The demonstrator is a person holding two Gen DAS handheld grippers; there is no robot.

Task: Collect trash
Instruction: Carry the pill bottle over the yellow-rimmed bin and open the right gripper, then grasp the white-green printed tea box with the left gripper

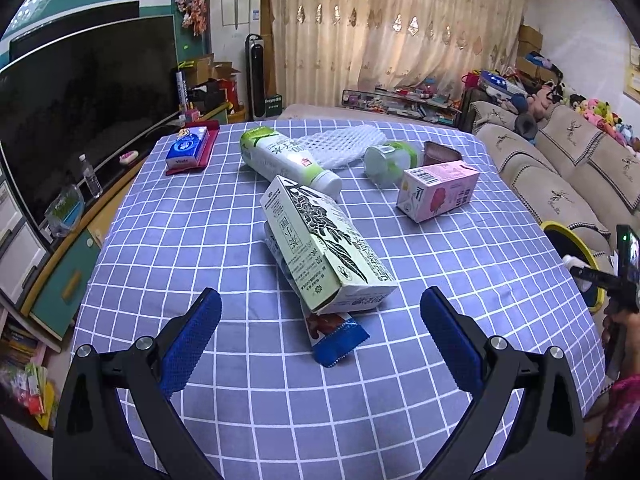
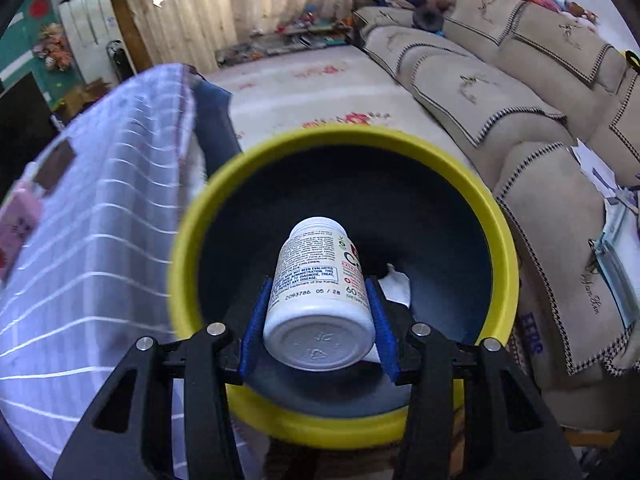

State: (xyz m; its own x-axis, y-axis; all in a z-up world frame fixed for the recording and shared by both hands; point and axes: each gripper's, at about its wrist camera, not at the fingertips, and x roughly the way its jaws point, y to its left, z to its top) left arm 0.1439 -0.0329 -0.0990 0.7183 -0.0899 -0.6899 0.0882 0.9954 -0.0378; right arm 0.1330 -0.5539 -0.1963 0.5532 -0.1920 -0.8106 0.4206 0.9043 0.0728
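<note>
My right gripper (image 2: 318,294) is shut on a white pill bottle (image 2: 316,300), base toward the camera, held over the mouth of a yellow-rimmed bin (image 2: 188,240) beside the table. Something white (image 2: 396,284) lies inside the bin. My left gripper (image 1: 320,300) stands open above the checked tablecloth (image 1: 180,240), just short of a green-and-white tea carton (image 1: 324,252) that lies on a blue snack wrapper (image 1: 338,338). Farther back lie a white-green bottle (image 1: 280,158), a pink carton (image 1: 438,190), a clear cup (image 1: 390,160) and a foam net (image 1: 340,144). The right gripper (image 1: 612,280) with the bottle shows at the bin (image 1: 560,228).
A blue tissue box (image 1: 188,146) rests on a red tray at the table's far left corner. A television and low cabinet (image 1: 72,264) run along the left. A beige sofa (image 2: 500,92) stands right of the bin. The tablecloth hangs down beside the bin (image 2: 100,240).
</note>
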